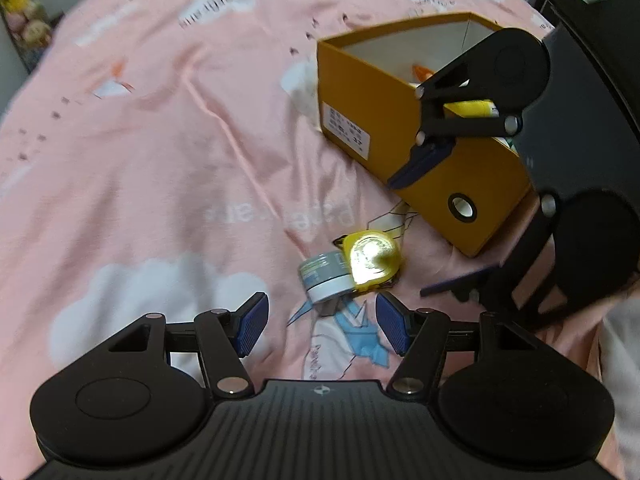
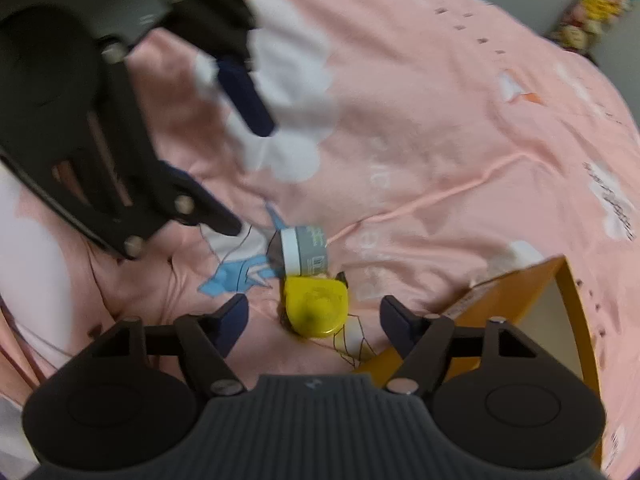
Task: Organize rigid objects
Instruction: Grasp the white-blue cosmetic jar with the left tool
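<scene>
A small grey-and-white jar [image 1: 326,276] [image 2: 304,250] lies on its side on the pink bedsheet, touching a yellow tape measure [image 1: 374,262] [image 2: 316,308]. My left gripper [image 1: 322,320] [image 2: 236,160] hovers just short of the jar, open and holding nothing. My right gripper [image 2: 314,312] [image 1: 420,232] hangs over the tape measure, which sits between its open fingers without touching the pads. An open orange cardboard box [image 1: 400,128] [image 2: 520,300] stands close beside both objects, with a yellow item [image 1: 476,108] and an orange item [image 1: 424,72] inside it.
The pink bedsheet [image 1: 160,160] with white clouds and cartoon prints spreads wide to the far side. Plush toys [image 1: 24,12] [image 2: 592,12] sit beyond the bed's edge. The two grippers are close together over the same spot.
</scene>
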The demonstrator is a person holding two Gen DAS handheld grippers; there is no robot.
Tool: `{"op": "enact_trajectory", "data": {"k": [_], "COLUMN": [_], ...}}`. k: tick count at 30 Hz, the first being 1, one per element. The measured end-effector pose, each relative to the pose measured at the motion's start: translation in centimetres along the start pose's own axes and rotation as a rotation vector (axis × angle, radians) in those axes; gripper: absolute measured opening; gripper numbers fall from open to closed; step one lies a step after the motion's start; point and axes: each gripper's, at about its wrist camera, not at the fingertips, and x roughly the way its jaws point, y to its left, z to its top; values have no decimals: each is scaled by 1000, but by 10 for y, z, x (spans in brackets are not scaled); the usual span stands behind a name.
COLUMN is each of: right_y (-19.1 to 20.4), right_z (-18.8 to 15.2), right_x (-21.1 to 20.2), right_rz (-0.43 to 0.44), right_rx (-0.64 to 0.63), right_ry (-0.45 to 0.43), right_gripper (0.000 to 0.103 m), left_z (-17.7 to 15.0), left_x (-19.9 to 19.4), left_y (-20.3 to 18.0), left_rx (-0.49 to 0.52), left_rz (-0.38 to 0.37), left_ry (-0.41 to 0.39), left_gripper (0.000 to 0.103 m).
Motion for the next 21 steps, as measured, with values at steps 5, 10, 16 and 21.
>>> {"op": "enact_trajectory", "data": {"k": [5, 10, 16, 21], "right_y": [-13, -23, -32, -33], "right_z": [7, 7, 3, 3], "right_x": [19, 33, 39, 41], "right_rz": [80, 105, 115, 109], "right_rx": [-45, -58, -44, -48], "right_ry": [59, 76, 79, 78], "right_gripper": [68, 61, 61, 61], "left_z": [15, 18, 18, 18], "left_x": [36, 66, 88, 98], "left_y": [16, 24, 22, 25], "left_rx": [-75, -138, -156, -178], "left_rz": [-57, -71, -67, -59], "left_ry": [83, 118, 157, 171], "left_gripper": [65, 63, 55, 53]}}
